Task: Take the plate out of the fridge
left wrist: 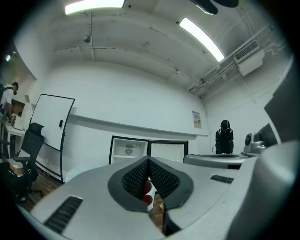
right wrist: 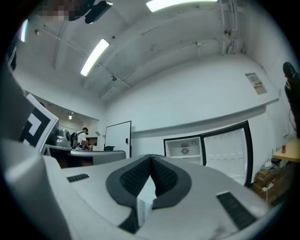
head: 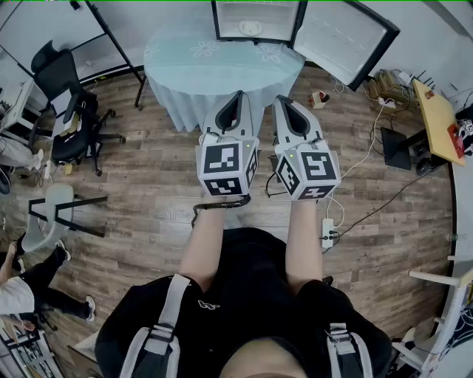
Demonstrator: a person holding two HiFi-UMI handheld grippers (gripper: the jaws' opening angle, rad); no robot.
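Observation:
The small fridge (head: 255,21) stands open beyond a round table, its door (head: 344,40) swung out to the right. A pale round plate (head: 250,28) shows inside it. I hold both grippers side by side at chest height, pointing toward the table and well short of the fridge. The left gripper (head: 238,97) is shut with nothing between its pads, and so is the right gripper (head: 283,101). In the left gripper view the left gripper (left wrist: 148,161) points at the open fridge (left wrist: 128,150). The right gripper (right wrist: 151,159) likewise faces the fridge (right wrist: 183,149) in its own view.
A round table with a light-blue cloth (head: 222,66) stands between me and the fridge. A black office chair (head: 70,111) is at the left. A yellow desk (head: 436,118), boxes and cables are at the right. A power strip (head: 327,230) lies on the wooden floor. A person (head: 29,288) sits at lower left.

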